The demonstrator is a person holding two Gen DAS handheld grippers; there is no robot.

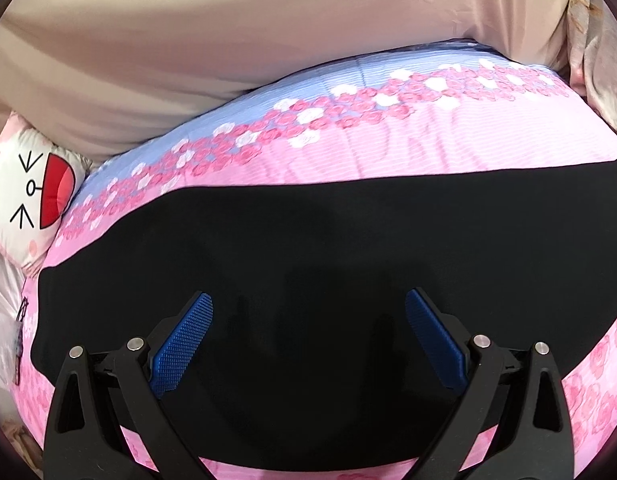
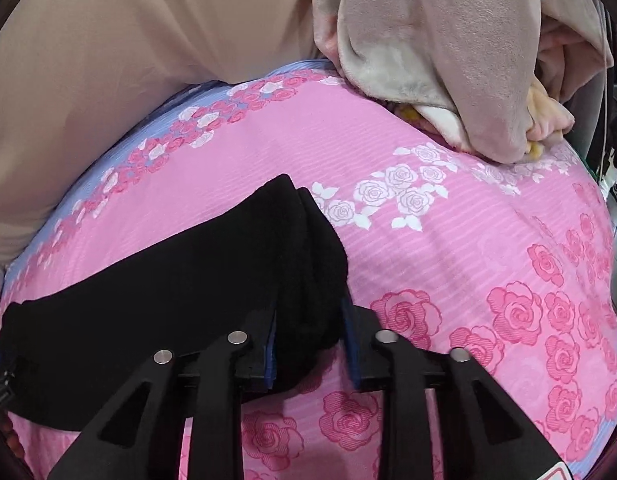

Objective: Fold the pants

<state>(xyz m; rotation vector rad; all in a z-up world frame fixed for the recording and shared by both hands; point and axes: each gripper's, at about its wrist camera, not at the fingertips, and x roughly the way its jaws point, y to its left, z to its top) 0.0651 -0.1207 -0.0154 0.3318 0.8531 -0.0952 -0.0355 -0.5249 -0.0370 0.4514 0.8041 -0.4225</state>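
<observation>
I see one pair of black pants (image 1: 308, 248) lying flat on one pink sheet (image 1: 408, 144) with roses. At the far left sits one white pillow (image 1: 24, 184) with a drawn face and a red mouth. Behind the sheet is one tan cloth (image 1: 228, 40).

My left gripper (image 1: 308, 304) is wide open above the pants, with its two blue pads (image 1: 184, 344) well apart and nothing between them.

My right gripper (image 2: 308, 320) pinches the right end of the pants, where the layers stack up in a thick bunch. The cloth fills the gap between its two fingers.

To the right of the pants the pink sheet has lots of open room. One heap of fuzzy blankets (image 2: 448, 52) sits at the sheet's far edge. I can read no words anywhere.
</observation>
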